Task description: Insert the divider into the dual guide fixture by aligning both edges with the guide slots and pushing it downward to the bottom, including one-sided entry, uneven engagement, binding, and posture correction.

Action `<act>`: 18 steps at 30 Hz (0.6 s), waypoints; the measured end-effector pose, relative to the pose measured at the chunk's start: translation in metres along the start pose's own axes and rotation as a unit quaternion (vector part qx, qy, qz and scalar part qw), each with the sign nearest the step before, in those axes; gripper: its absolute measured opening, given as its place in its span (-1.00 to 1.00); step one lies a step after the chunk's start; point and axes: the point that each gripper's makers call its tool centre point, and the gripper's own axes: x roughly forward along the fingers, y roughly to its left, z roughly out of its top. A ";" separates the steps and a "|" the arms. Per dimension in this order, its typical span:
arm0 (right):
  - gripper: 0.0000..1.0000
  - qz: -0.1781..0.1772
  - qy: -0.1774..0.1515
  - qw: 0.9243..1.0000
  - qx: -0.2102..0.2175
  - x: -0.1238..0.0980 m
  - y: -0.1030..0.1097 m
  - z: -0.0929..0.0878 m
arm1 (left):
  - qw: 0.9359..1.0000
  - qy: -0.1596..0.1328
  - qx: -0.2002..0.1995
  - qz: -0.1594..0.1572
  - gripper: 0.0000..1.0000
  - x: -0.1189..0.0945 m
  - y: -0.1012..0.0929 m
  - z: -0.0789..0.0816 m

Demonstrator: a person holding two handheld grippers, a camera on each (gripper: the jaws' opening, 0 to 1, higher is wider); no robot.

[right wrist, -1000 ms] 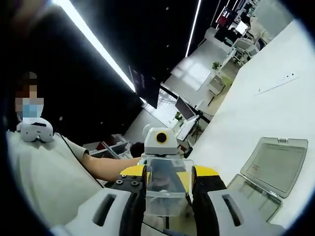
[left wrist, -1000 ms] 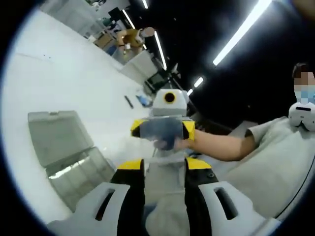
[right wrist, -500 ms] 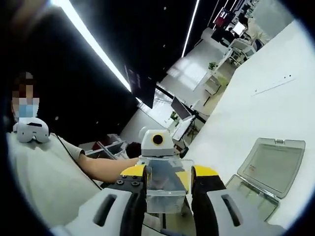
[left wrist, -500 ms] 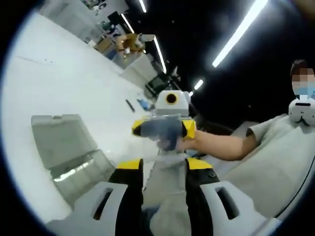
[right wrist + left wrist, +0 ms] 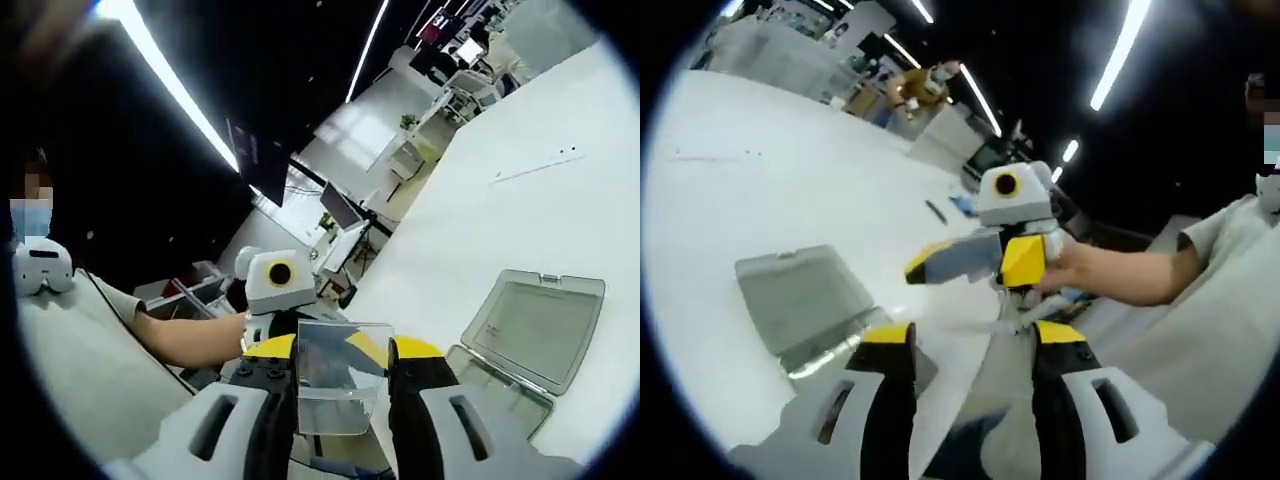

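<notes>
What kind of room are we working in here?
Probably a large open-plan office or lab: long ceiling light strips, rows of desks with monitors in the background, and a broad white table holding the open clear plastic case.

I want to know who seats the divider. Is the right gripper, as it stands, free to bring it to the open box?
Probably yes: the right gripper holds the clear divider, and the open box lies beside it on the white table with nothing between.

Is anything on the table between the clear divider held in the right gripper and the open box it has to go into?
Nothing visible is. The right gripper holds the clear divider up off the white table, and the open box lies beside it with its lid back and only bare tabletop around it.
</notes>
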 end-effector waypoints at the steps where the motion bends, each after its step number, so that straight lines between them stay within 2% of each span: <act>1: -0.39 -0.007 0.003 1.000 0.003 0.000 -0.003 -0.001 | 1.000 0.002 0.007 0.013 -0.13 0.000 0.003 -0.001; 4: -0.39 -0.022 0.007 1.000 0.006 -0.001 -0.008 -0.003 | 0.998 0.014 0.029 0.053 -0.08 0.003 0.008 -0.006; 8: -0.39 -0.052 0.010 0.999 0.008 -0.002 -0.017 -0.004 | 0.995 0.026 0.039 0.092 -0.18 0.006 0.013 -0.013; 10: -0.39 -0.066 0.012 0.998 0.011 -0.002 -0.021 -0.005 | 0.990 0.027 0.049 0.127 -0.17 0.006 0.021 -0.014; 11: -0.39 -0.074 0.014 0.997 0.008 -0.002 -0.024 -0.006 | 0.990 0.030 0.051 0.125 -0.15 0.009 0.018 -0.017; 13: -0.39 -0.083 0.019 0.996 0.013 -0.002 -0.026 -0.009 | 0.987 0.032 0.052 0.151 -0.16 0.008 0.024 -0.017; 15: -0.40 -0.096 0.021 0.995 0.020 -0.002 -0.030 -0.011 | 0.985 0.026 0.047 0.161 -0.19 0.010 0.025 -0.015; 16: -0.40 -0.100 0.022 0.994 0.023 -0.002 -0.031 -0.011 | 0.983 0.026 0.043 0.178 -0.21 0.009 0.030 -0.014; 18: -0.40 -0.107 0.019 0.994 0.024 -0.002 -0.033 -0.011 | 0.980 0.028 0.046 0.193 -0.21 0.011 0.032 -0.014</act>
